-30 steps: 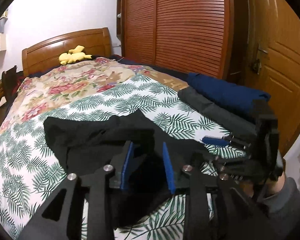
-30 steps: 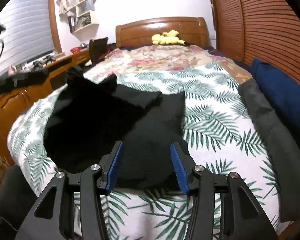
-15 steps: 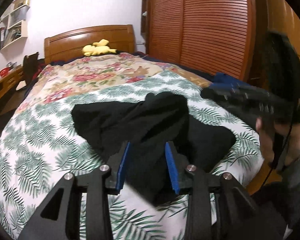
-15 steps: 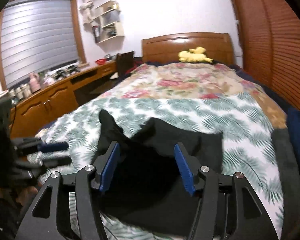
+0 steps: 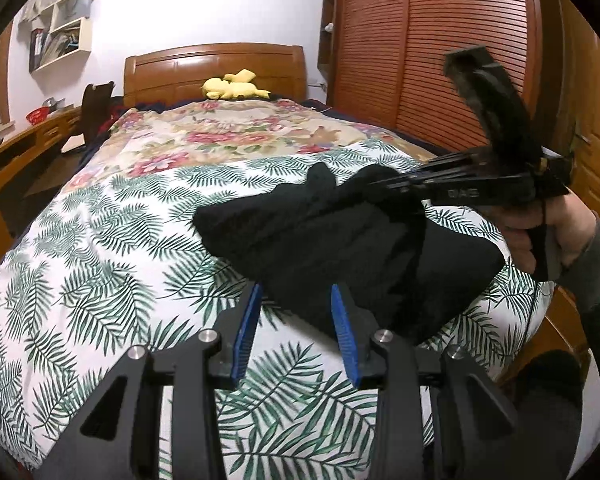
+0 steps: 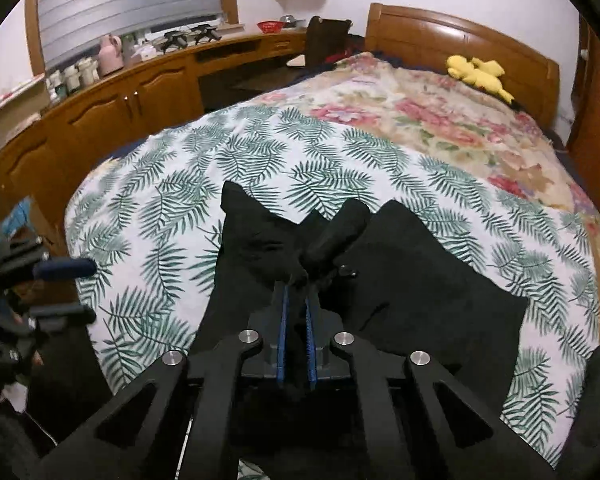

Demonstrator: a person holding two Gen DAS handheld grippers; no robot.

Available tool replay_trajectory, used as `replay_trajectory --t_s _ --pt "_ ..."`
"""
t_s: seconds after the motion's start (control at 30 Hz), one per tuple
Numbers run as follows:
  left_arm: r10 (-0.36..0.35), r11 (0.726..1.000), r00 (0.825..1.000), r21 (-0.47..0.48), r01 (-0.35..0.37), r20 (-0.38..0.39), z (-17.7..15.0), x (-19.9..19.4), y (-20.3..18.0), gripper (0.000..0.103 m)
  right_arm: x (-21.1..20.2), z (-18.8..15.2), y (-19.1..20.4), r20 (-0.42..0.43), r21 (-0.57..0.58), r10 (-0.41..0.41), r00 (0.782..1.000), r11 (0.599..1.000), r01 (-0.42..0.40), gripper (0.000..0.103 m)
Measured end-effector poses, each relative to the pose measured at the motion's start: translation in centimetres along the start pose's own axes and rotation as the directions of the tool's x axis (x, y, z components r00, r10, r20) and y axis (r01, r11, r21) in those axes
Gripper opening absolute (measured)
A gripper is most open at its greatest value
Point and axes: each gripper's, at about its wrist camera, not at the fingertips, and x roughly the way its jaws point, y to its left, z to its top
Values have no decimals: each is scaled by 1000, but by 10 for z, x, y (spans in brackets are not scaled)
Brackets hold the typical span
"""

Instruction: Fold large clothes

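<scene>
Right wrist view: right gripper [image 6: 296, 312], lower centre of frame, has its blue pads nearly together, pinching a fold of the black garment [image 6: 420, 292]. Cloth bunches up just past the tips, rest spreads across the middle of frame on the palm-leaf bedspread [image 6: 228, 160].

Left wrist view shows what that one can't: right gripper seen side-on at right of frame, w/ the garment [image 5: 340, 248] lifted and draping from its tips. Left gripper [image 5: 296, 332], bottom centre, is spread wide, nothing btwn the pads; cloth edge sits just beyond them.

Room: floral quilt [image 6: 440, 108] further up the bed, yellow plush toy [image 5: 234, 87] by the wooden headboard [image 5: 216, 66]. Slatted wardrobe doors [image 5: 432, 56] upper right in left view; cabinets [image 6: 112, 112] under a shuttered window only in right view, upper left.
</scene>
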Motion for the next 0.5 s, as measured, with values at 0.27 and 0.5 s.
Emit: replay_trajectory --t_s 0.27,0.5 --pt "10 1000 1000 -9 -10 25 -3 -6 5 37 -40 -25 -4 92 37 -82 992 996 79 2" --pt "-7 1000 1000 -13 7 23 -3 0 2 38 -73 -52 -21 158 110 -168 973 982 152 2"
